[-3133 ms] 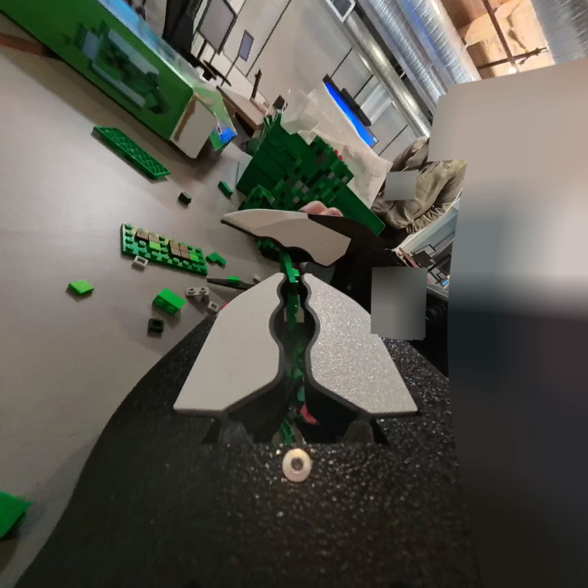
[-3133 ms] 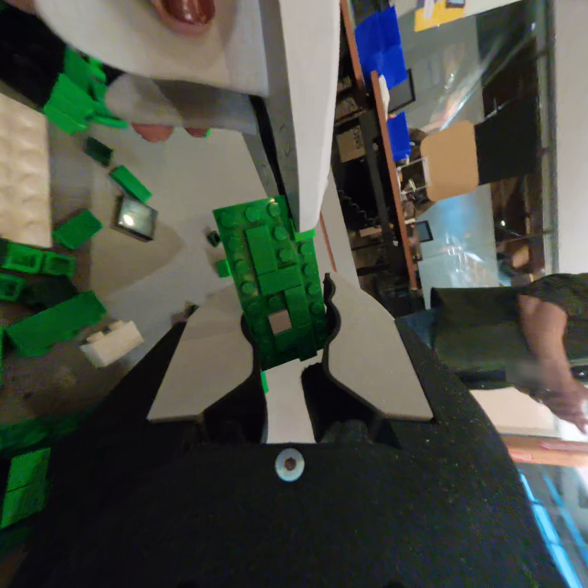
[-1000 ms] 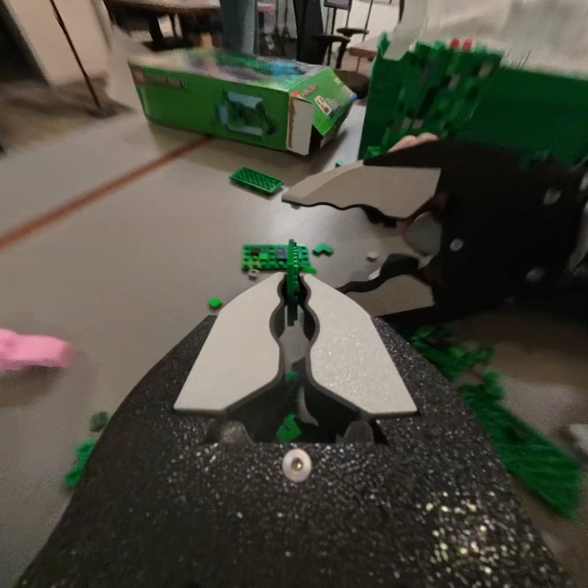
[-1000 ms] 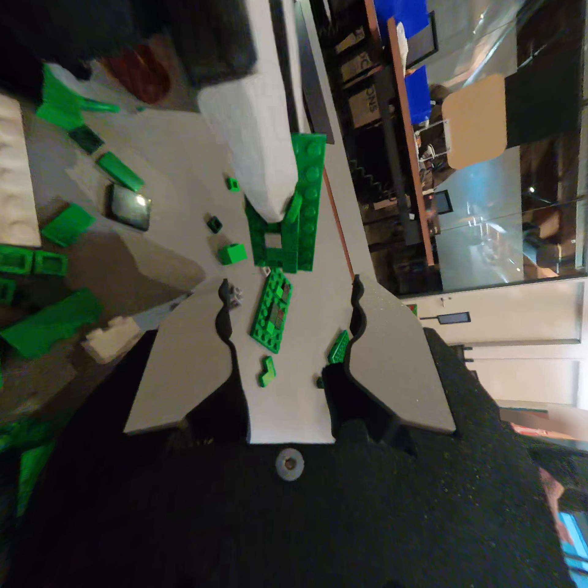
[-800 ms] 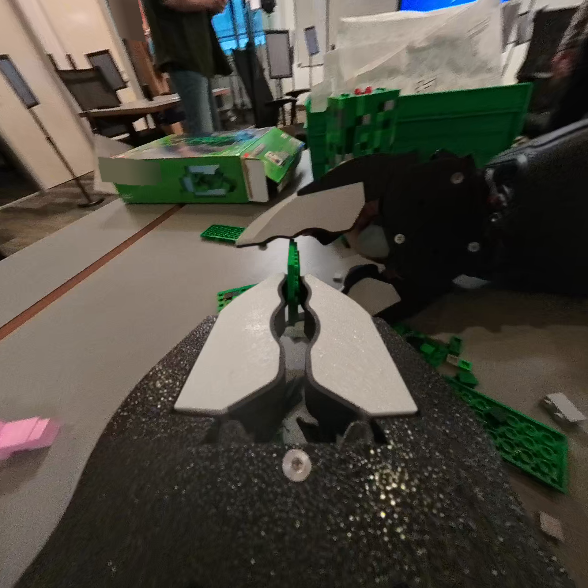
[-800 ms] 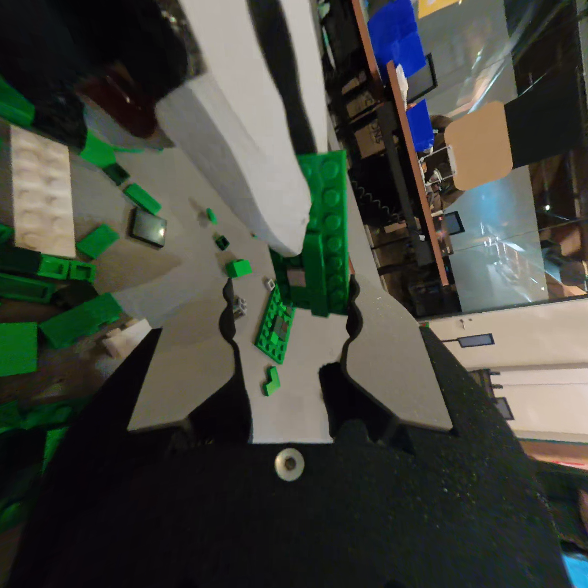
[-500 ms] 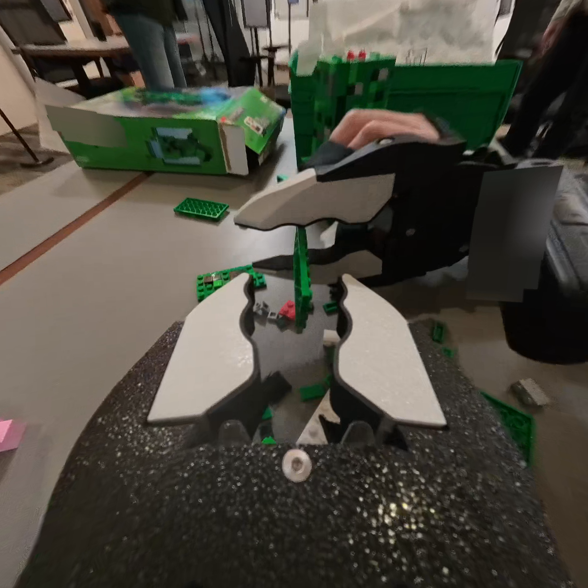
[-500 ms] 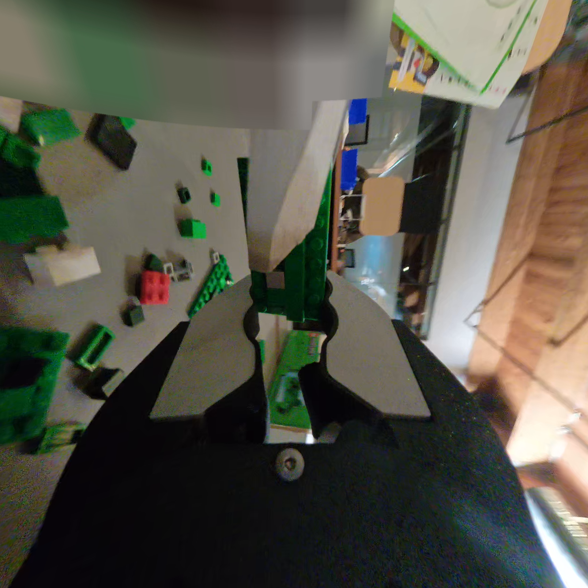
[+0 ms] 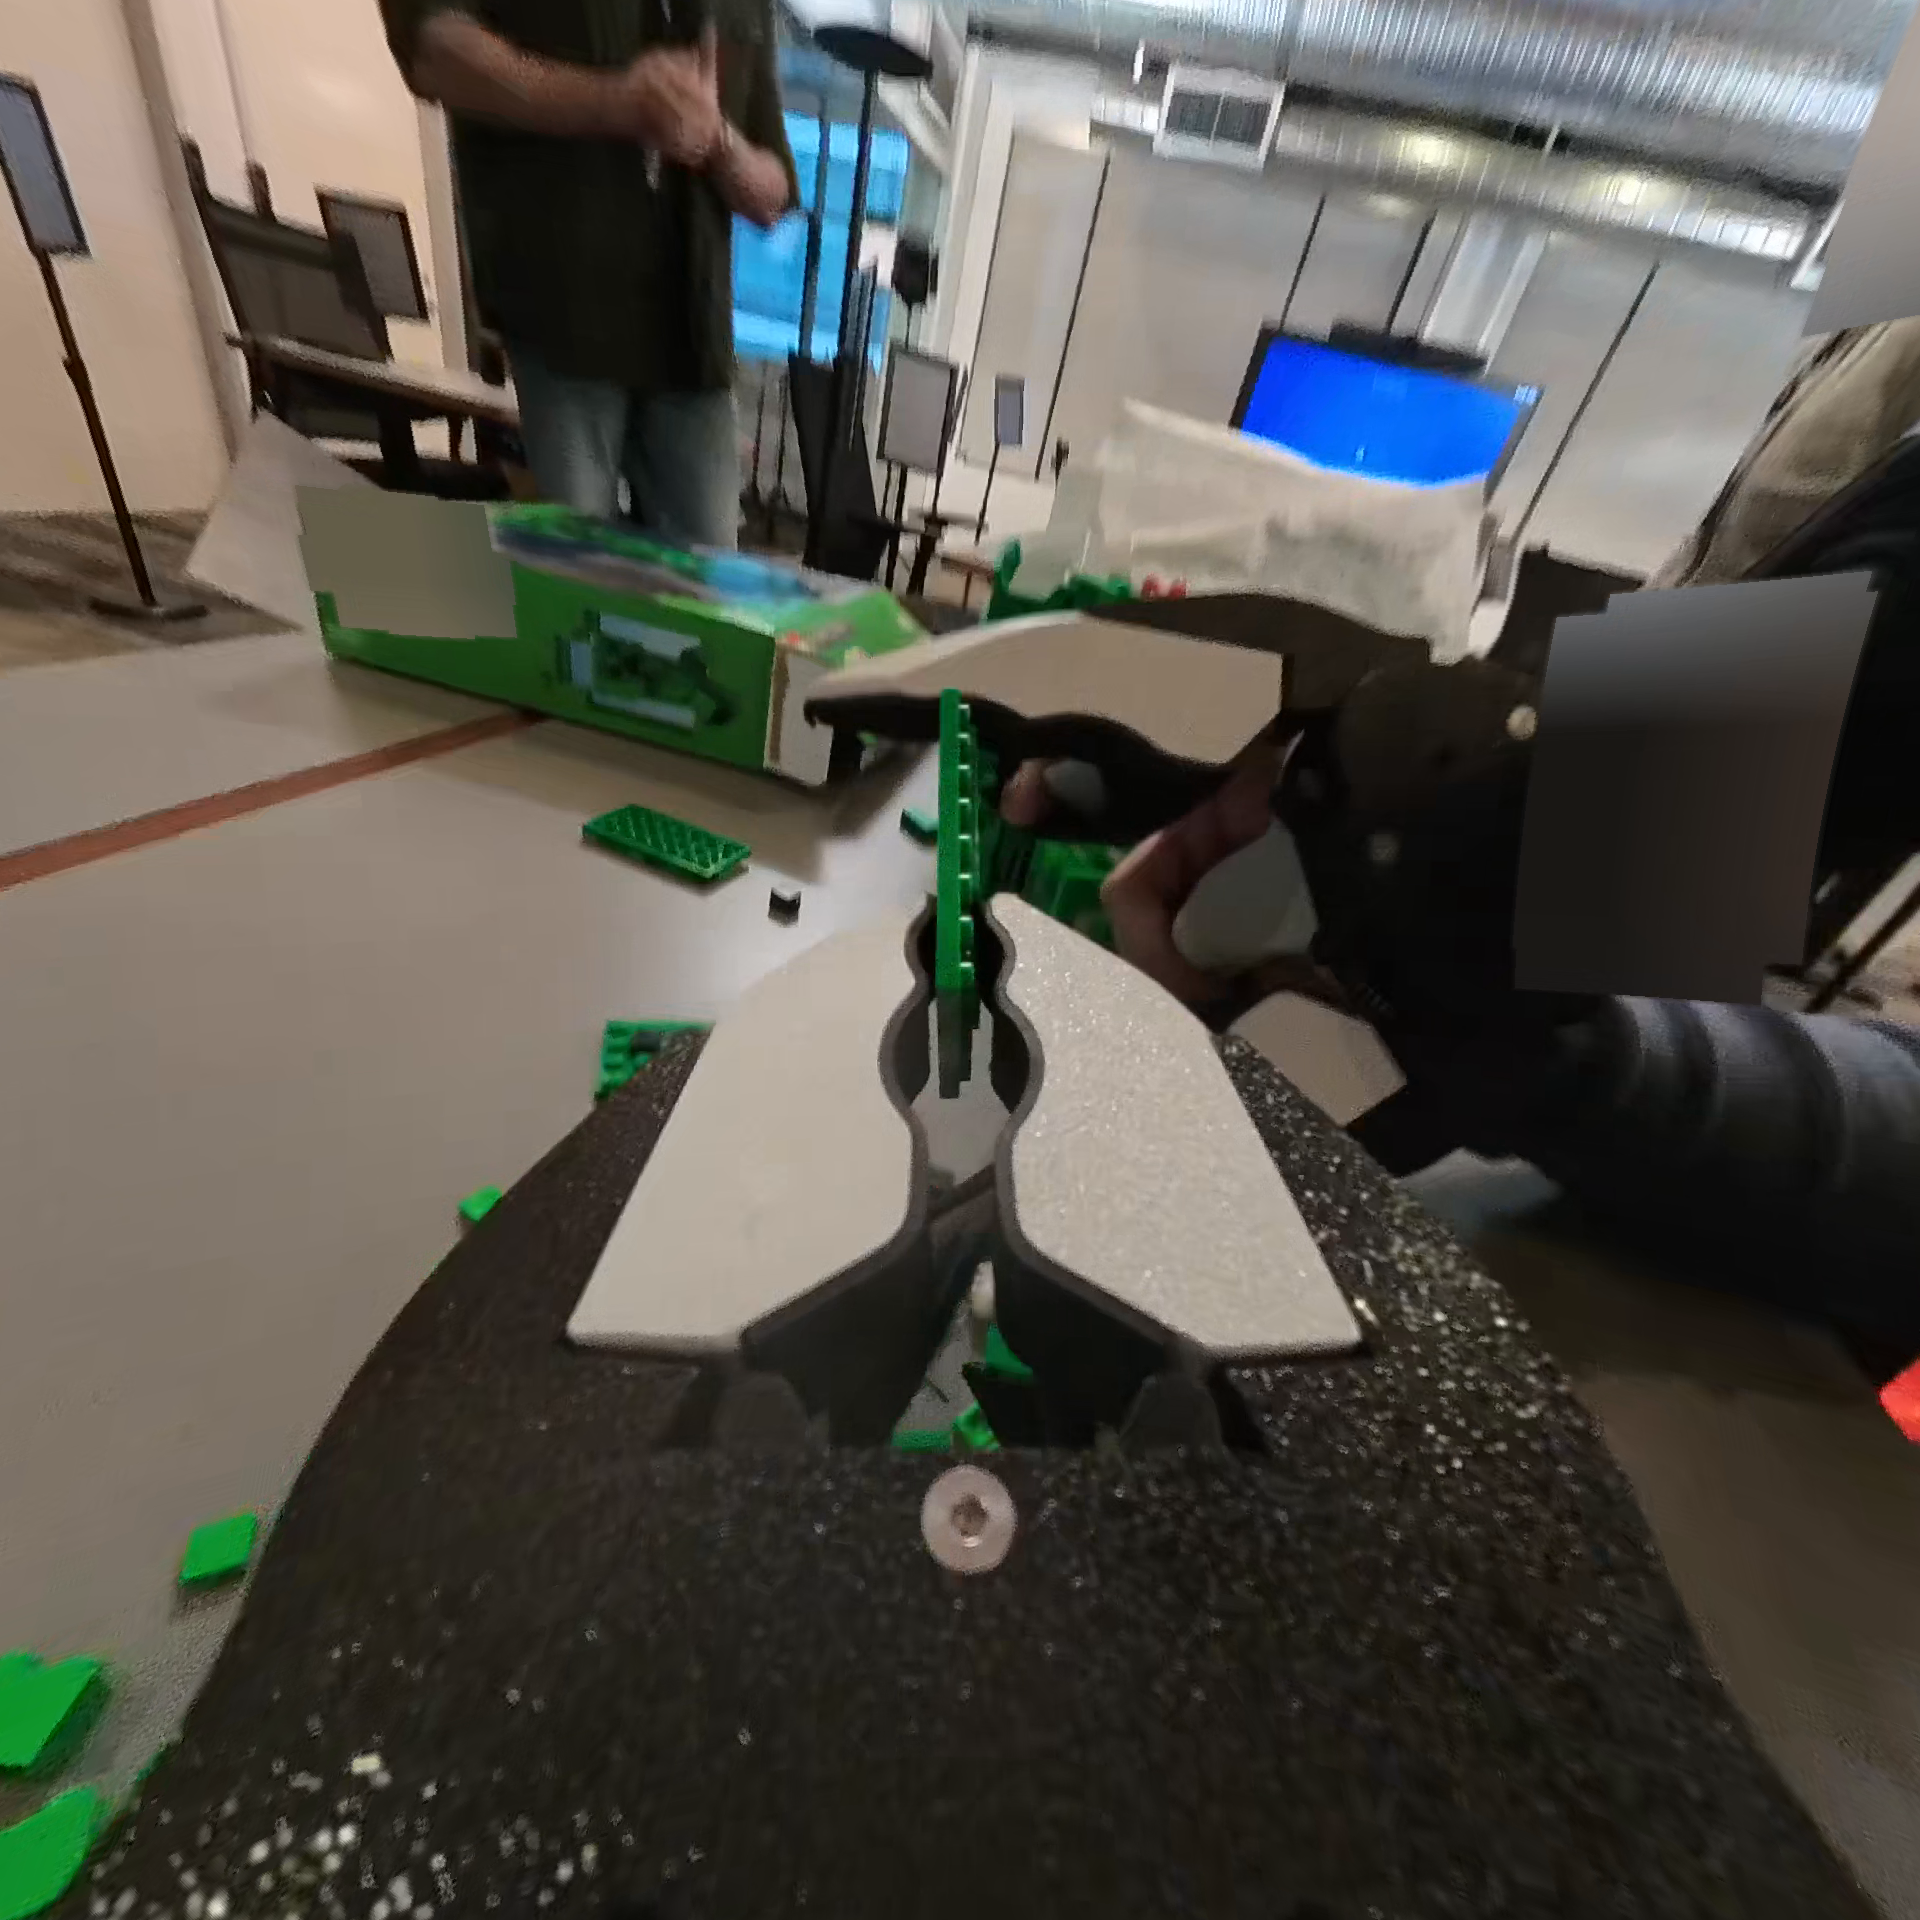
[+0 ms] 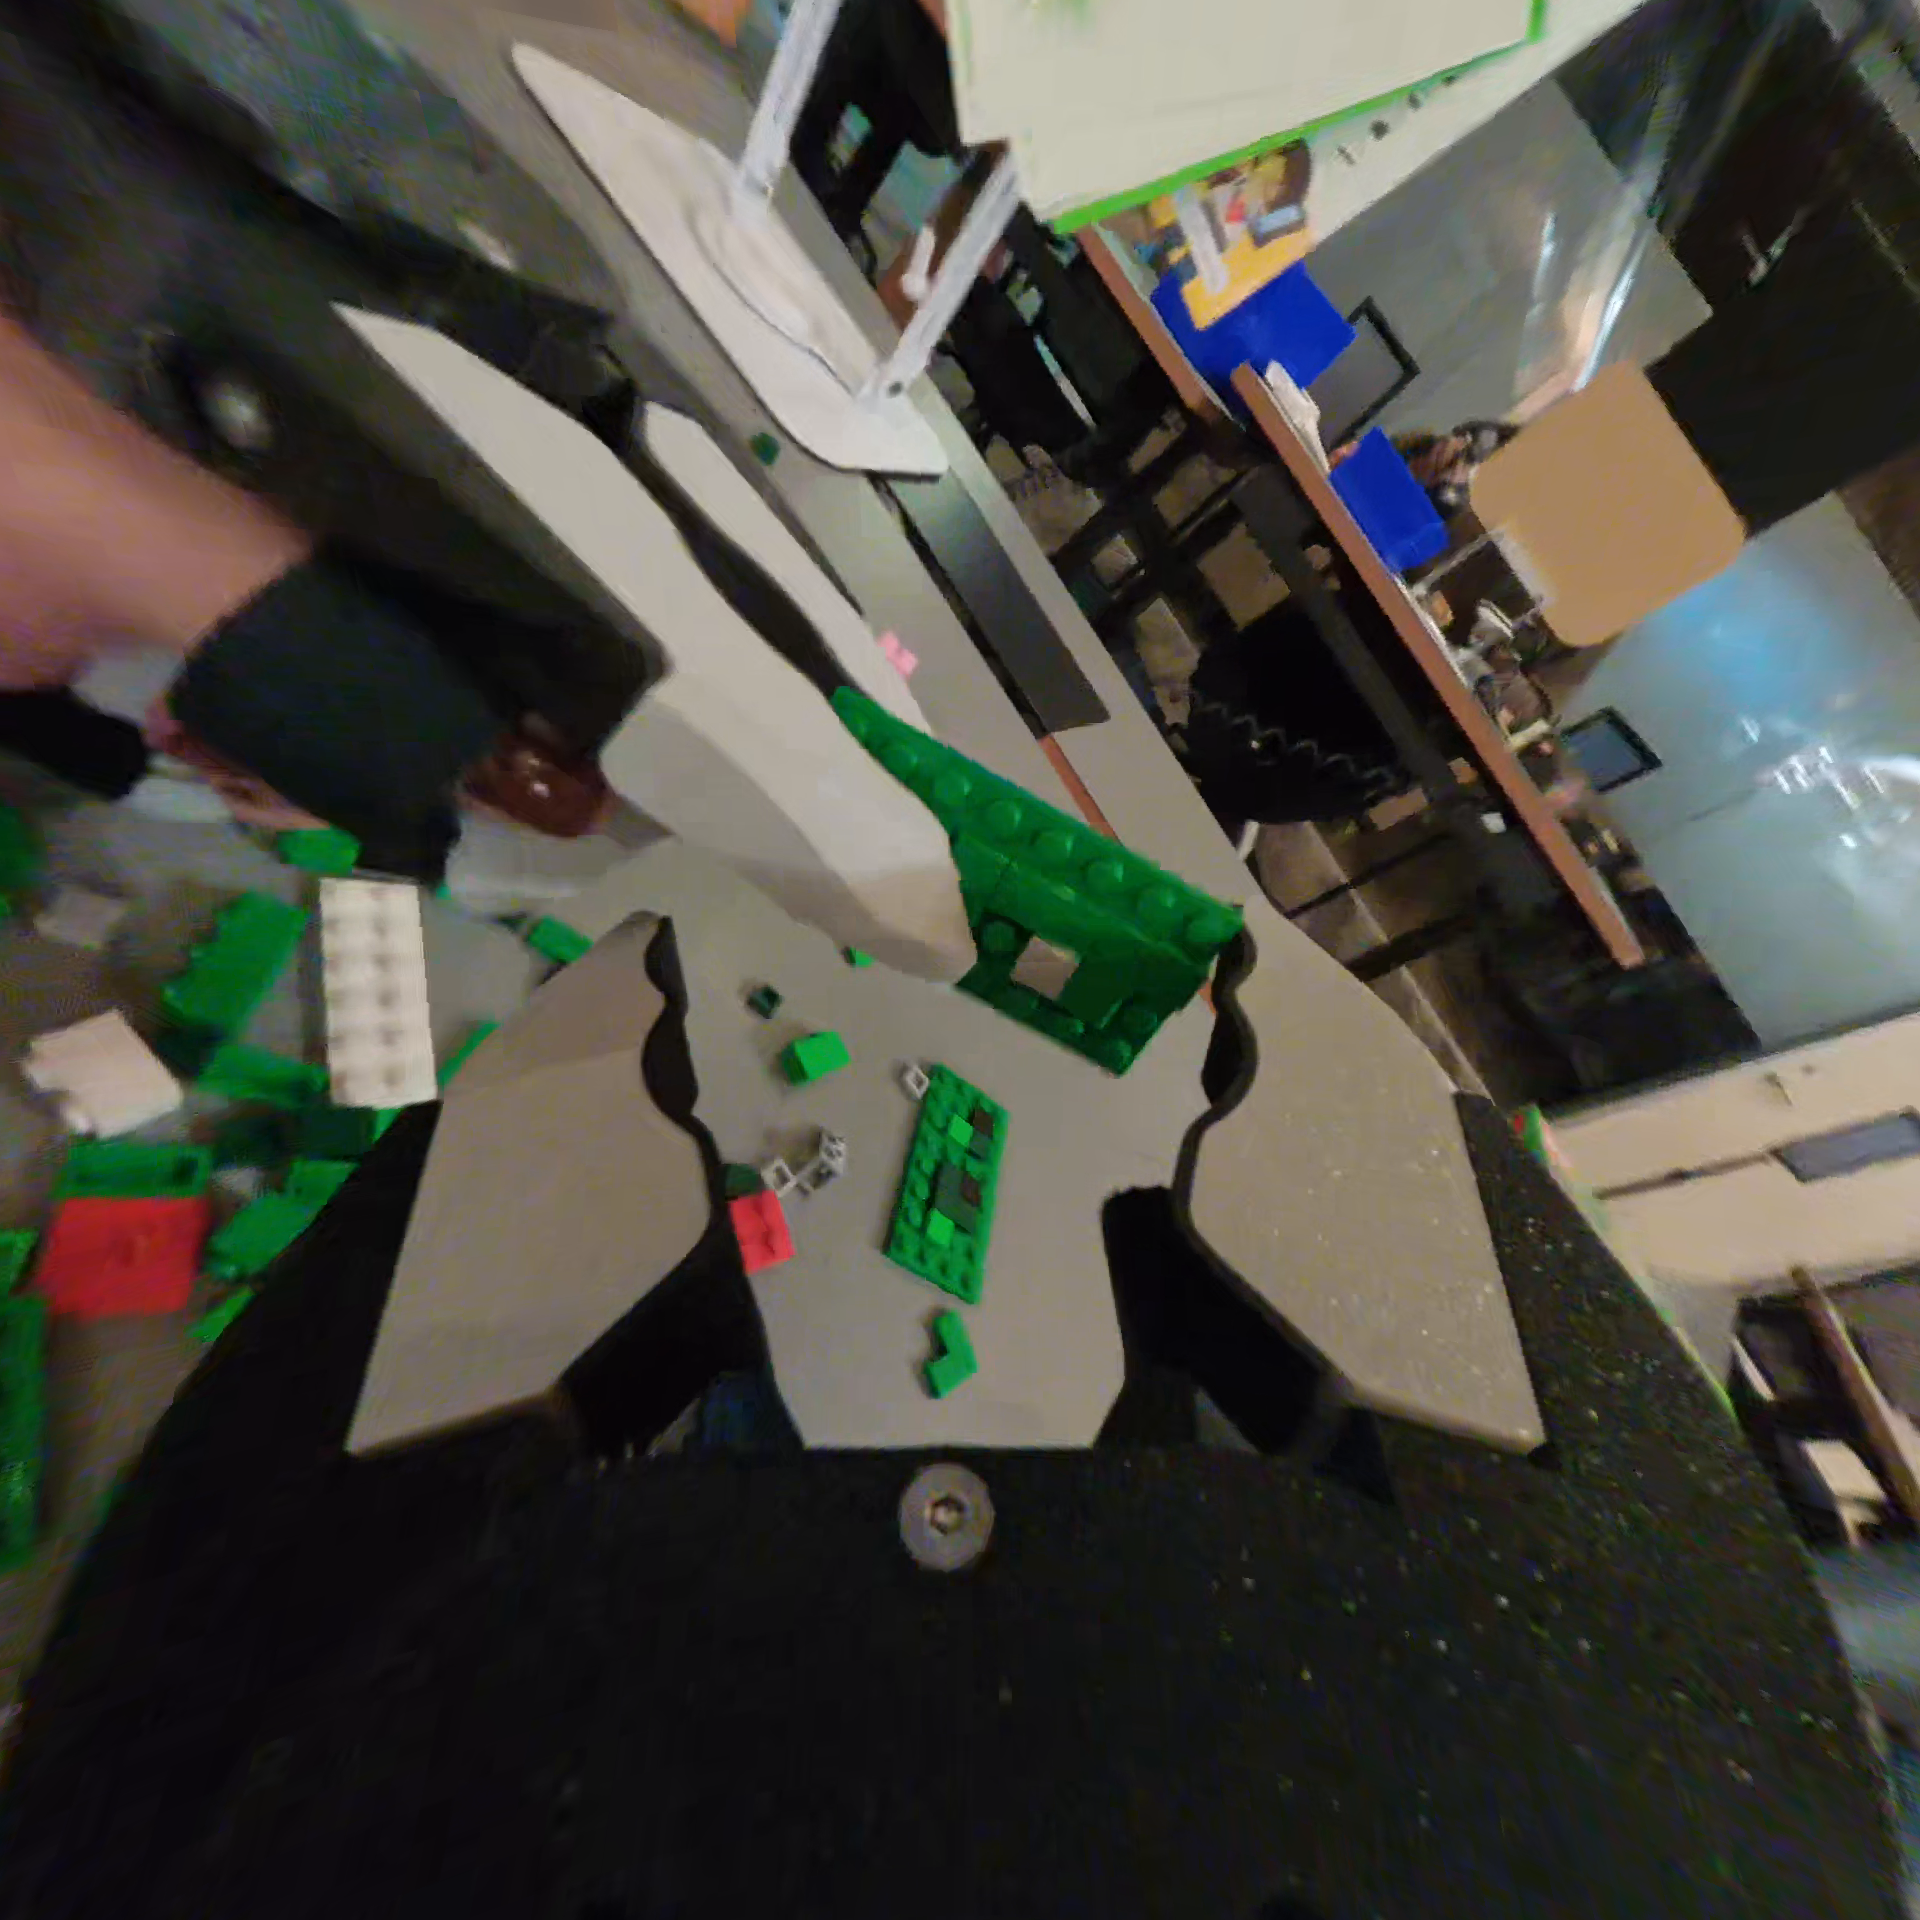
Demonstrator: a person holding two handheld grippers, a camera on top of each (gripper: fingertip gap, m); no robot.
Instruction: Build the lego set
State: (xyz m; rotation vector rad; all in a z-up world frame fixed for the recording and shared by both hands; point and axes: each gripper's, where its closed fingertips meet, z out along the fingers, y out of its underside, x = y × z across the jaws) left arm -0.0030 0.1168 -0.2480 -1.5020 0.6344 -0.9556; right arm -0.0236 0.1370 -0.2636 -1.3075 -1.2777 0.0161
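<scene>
Left gripper (image 9: 958,940): black speckled, grainy body, two flat grey fingers (image 9: 1132,1132) with wavy black-edged inner profiles, one silver hex screw (image 9: 968,1534) centred below them. Right gripper (image 10: 951,971): same build (grey fingers (image 10: 551,1174), black rims, silver screw (image 10: 945,1515)). Black housing with small round fasteners on the far unit. Dark sleeve (image 9: 1704,1122) on the forearm behind it.

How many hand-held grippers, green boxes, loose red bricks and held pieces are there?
Hand-held grippers: 2, the left hand-held gripper and the right hand-held gripper
Green box: 1
Loose red bricks: 2, the small red brick and the larger red brick
Held green plate: 1
Total: 6
</scene>
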